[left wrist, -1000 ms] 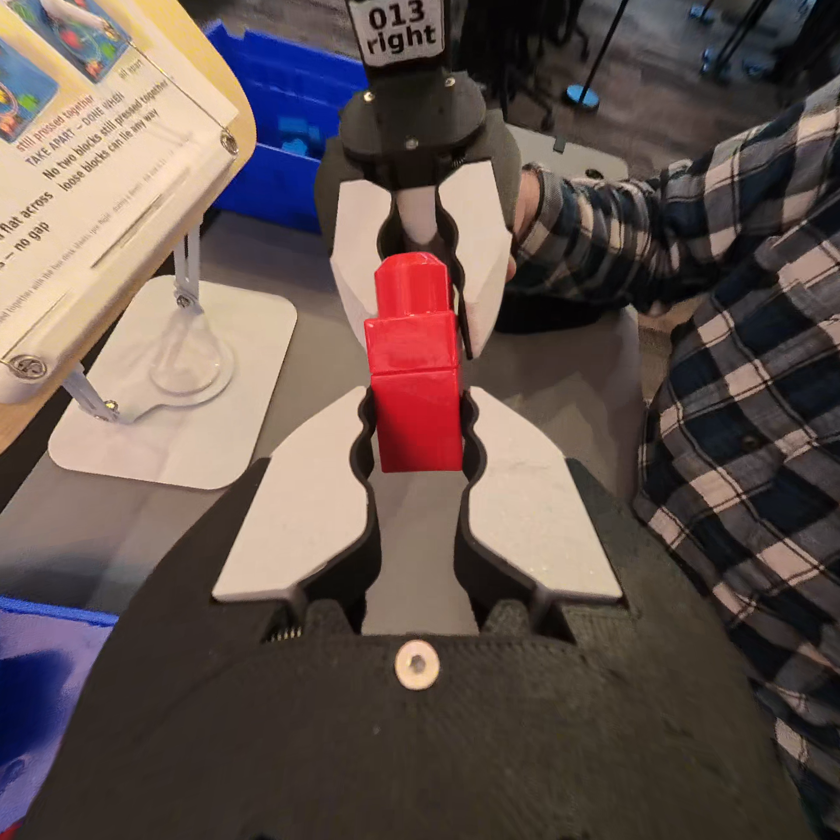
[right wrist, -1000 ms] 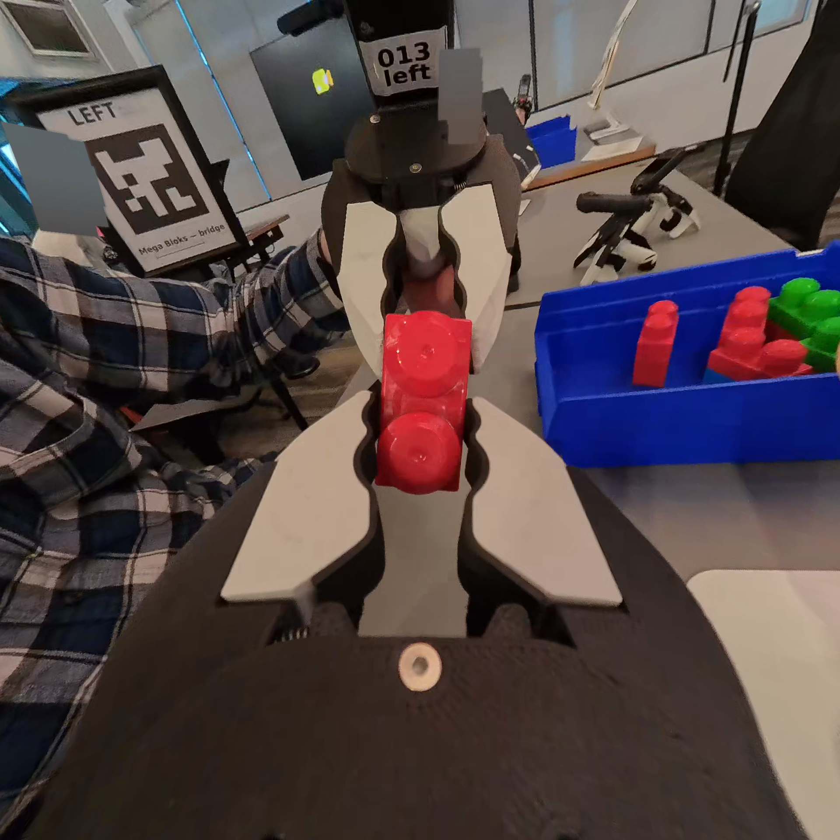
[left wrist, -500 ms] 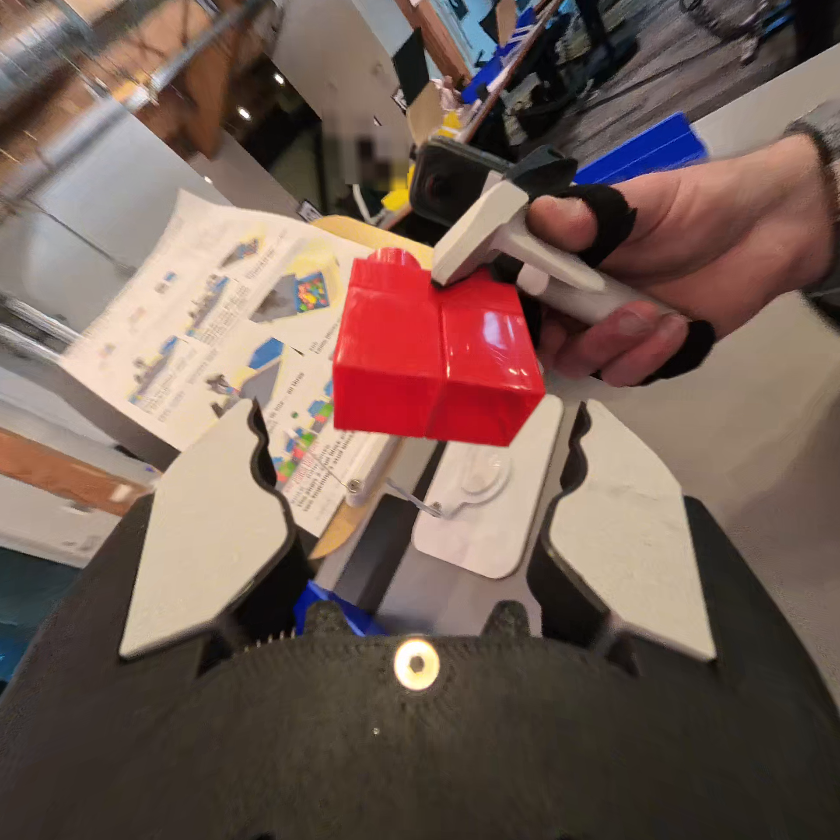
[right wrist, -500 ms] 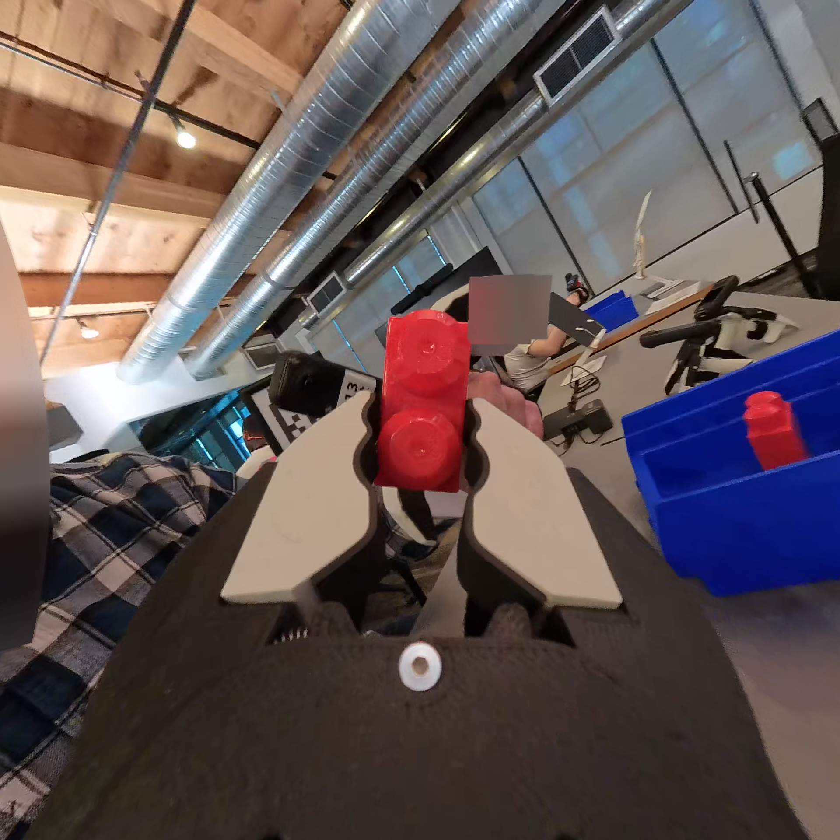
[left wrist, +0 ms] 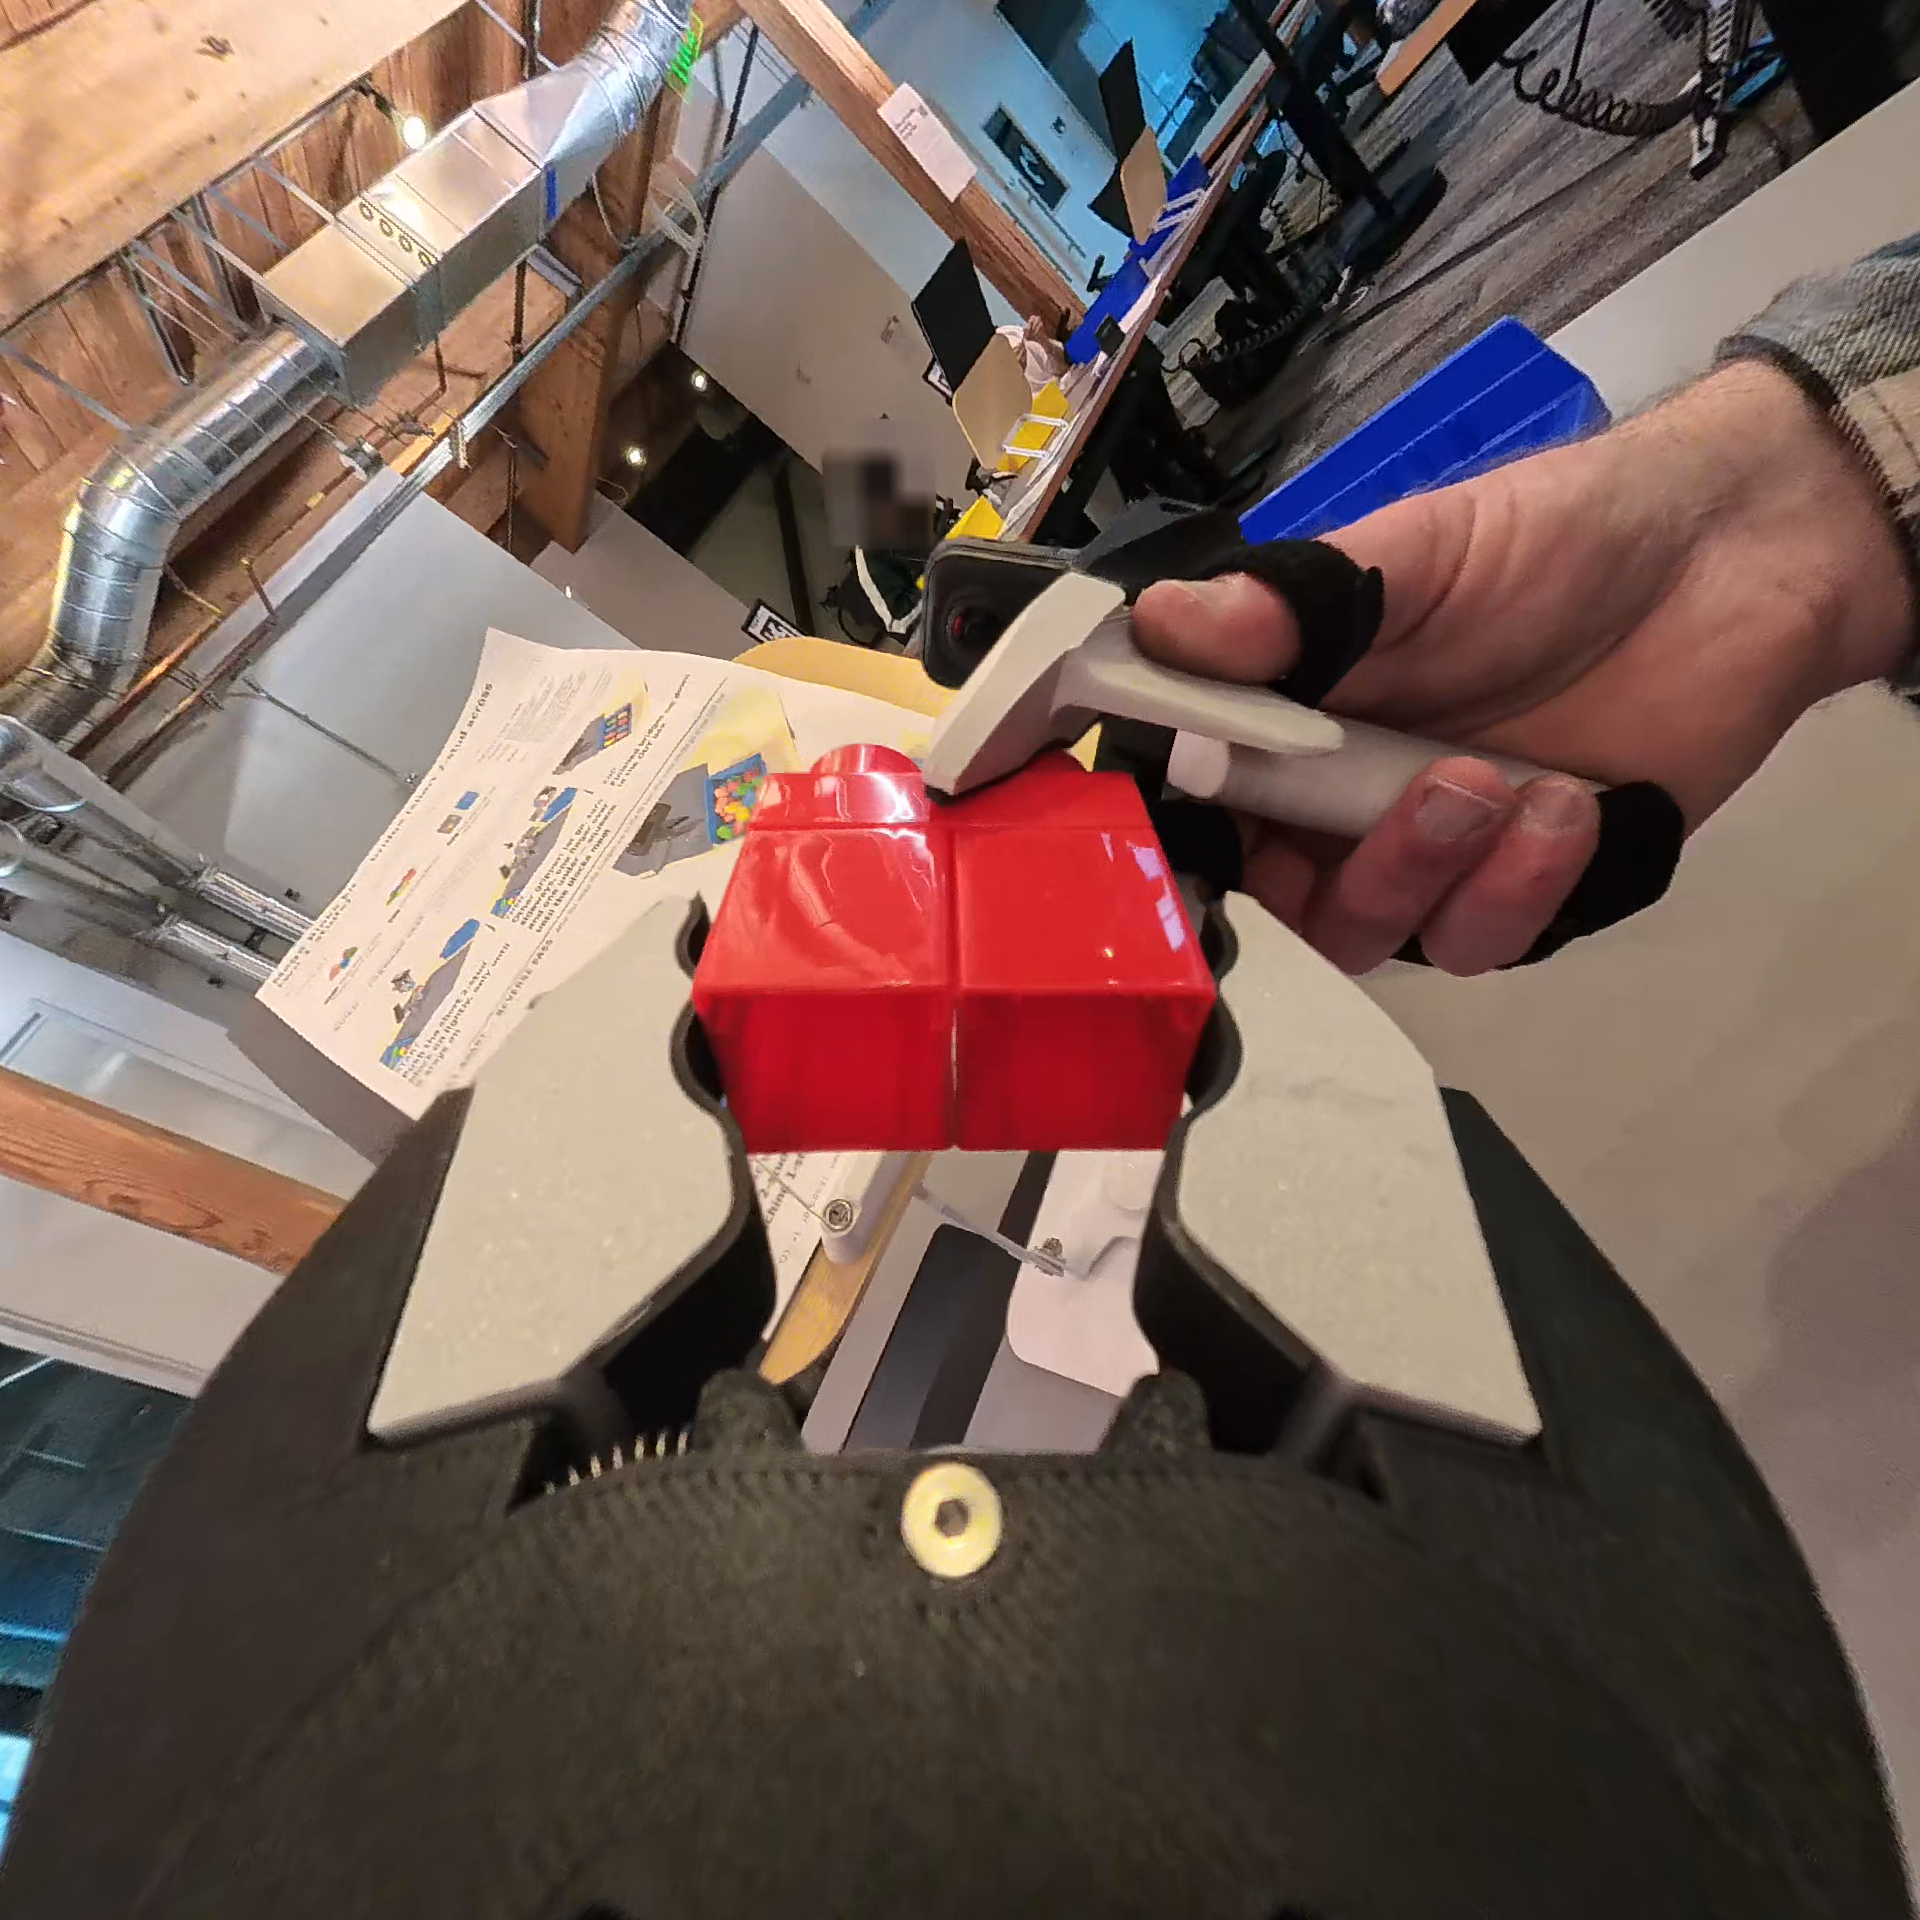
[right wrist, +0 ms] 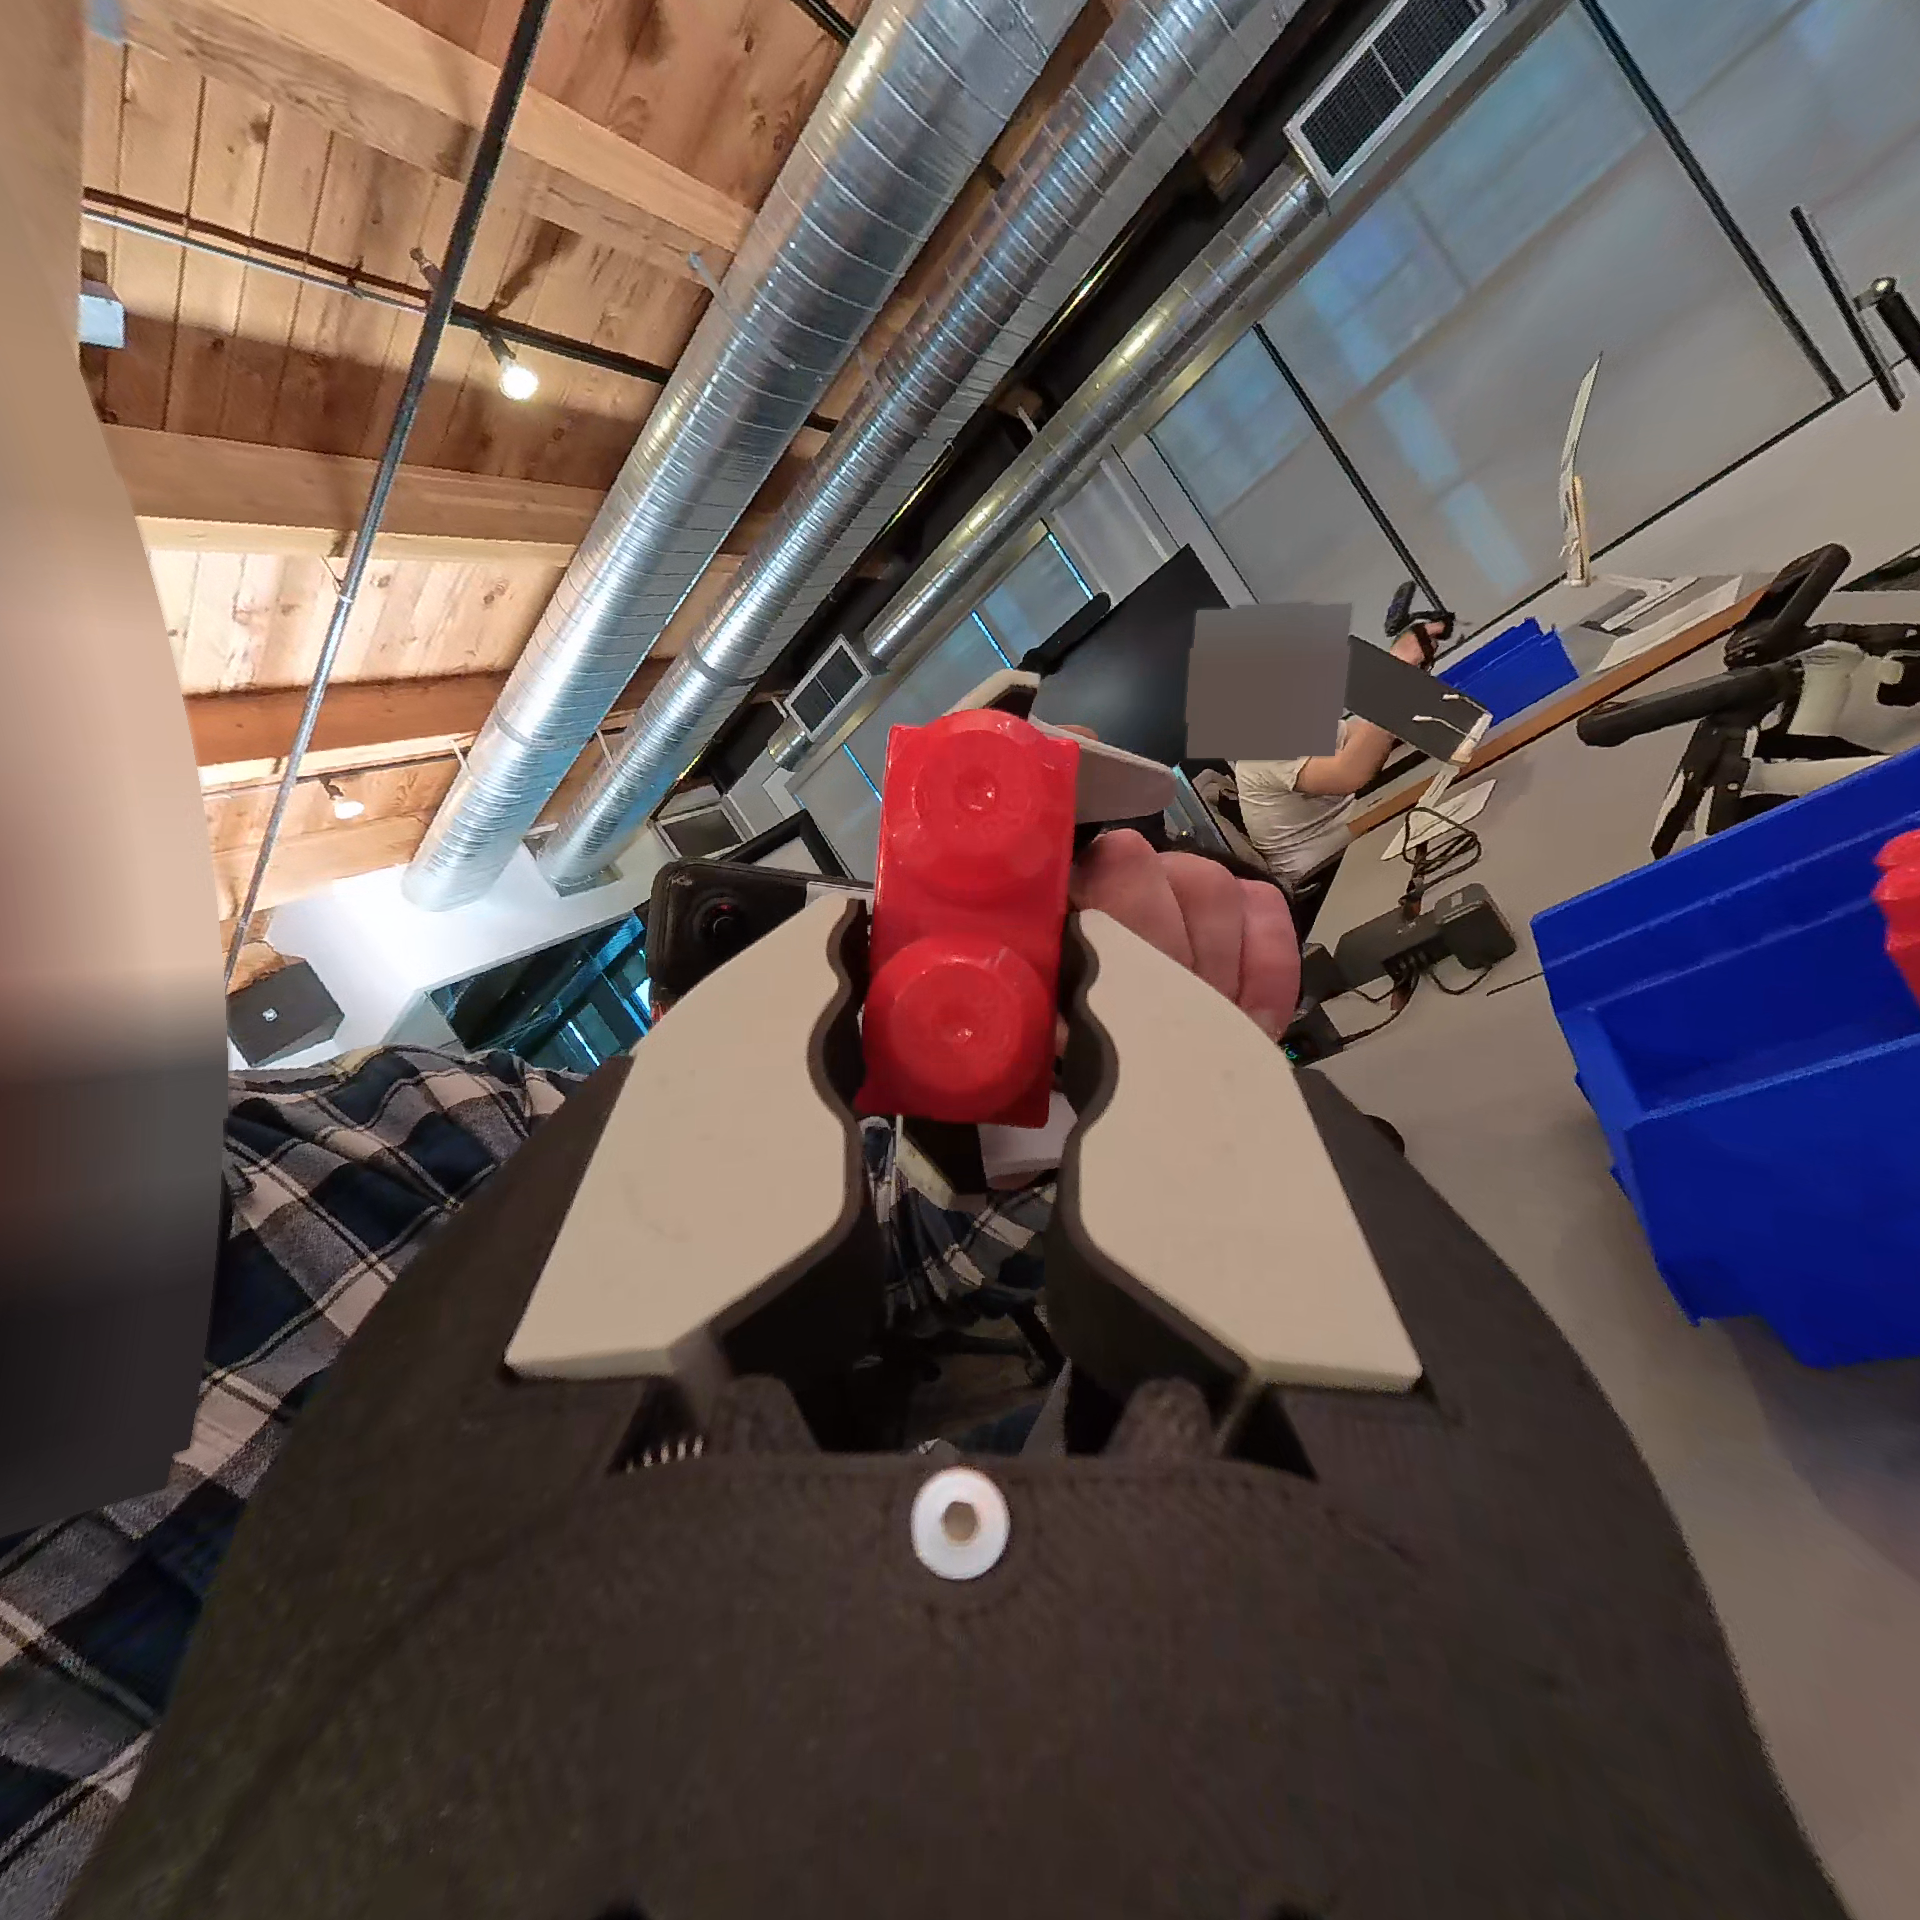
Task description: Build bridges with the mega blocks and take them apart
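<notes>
Both grippers mid-air on 1 red block (left wrist: pixel 951 966): left gripper (left wrist: pixel 951 997) jaws pinching its ends, right gripper (right wrist: pixel 961 997) jaws pinching its sides.

Silver ducts (right wrist: pixel 727 416) under wood ceiling (right wrist: pixel 312 156); instruction sheet (left wrist: pixel 499 831); tilted grey table (right wrist: pixel 1662 1507).

Blue bin (right wrist: pixel 1766 1091) cut off rightward

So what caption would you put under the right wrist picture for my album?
Right gripper clamps a red two-stud block aloft under silver ducts, blue bin alongside.
</notes>
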`<state>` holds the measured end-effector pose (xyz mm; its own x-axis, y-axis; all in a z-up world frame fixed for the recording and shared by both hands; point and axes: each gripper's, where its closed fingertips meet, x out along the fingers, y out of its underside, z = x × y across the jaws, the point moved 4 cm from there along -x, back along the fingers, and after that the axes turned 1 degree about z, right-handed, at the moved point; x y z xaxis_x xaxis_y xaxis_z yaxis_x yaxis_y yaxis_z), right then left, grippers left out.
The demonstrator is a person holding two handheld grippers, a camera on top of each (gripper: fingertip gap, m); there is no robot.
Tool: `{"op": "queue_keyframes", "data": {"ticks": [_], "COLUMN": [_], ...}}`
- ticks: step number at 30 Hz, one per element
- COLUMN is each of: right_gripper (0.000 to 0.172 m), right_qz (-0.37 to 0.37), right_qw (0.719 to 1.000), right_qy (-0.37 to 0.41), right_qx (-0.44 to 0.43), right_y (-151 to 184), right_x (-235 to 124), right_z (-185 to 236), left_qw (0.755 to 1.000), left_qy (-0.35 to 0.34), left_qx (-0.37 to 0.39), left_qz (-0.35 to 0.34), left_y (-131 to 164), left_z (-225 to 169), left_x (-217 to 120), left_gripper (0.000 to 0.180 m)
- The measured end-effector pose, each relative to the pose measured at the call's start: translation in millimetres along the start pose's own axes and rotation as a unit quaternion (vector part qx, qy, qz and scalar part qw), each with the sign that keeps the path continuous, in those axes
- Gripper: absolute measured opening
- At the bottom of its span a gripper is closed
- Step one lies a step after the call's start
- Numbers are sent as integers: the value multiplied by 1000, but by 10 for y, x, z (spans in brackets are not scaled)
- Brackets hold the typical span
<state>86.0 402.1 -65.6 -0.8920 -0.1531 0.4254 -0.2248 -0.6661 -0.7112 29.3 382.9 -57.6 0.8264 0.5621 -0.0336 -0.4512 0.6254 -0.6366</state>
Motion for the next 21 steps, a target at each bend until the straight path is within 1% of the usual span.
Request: {"op": "queue_keyframes", "data": {"ticks": [2,5,7,10,11,13,14,16,18,21], "right_gripper": [35,40,38,36,36,37,36,36,37,37], "right_qz": [13,23,63,81,91,100,90,94,97,97], "right_qw": [1000,1000,998,997,996,995,996,996,995,995], "right_qy": [1,-2,3,4,16,9,5,4,0,-8], "right_qx": [-6,-5,-10,1,2,15,13,11,14,21], "right_y": [17,-2,69,119,149,206,199,214,223,222], "right_x": [0,-19,9,34,40,73,72,57,65,72], "right_z": [13,31,33,26,1,-10,-10,-4,9,13], "left_qw": [1000,999,998,997,997,996,996,996,996,995], "left_qy": [4,41,70,77,78,83,83,93,93,97], "left_qx": [0,-16,-9,-17,-14,-9,-2,-3,7,3], "left_qz": [-2,-5,3,-7,0,-11,-12,14,9,9], "left_y": [-5,-21,-12,-16,3,-24,-39,-22,-44,-60], "left_z": [-16,-56,-123,-138,-144,-199,-231,-237,-249,-246], "left_x": [-13,-47,-53,-71,-71,-63,-62,-59,-76,-83], "left_gripper": [86,86,86,87,89,102,93,92,91,91]}}
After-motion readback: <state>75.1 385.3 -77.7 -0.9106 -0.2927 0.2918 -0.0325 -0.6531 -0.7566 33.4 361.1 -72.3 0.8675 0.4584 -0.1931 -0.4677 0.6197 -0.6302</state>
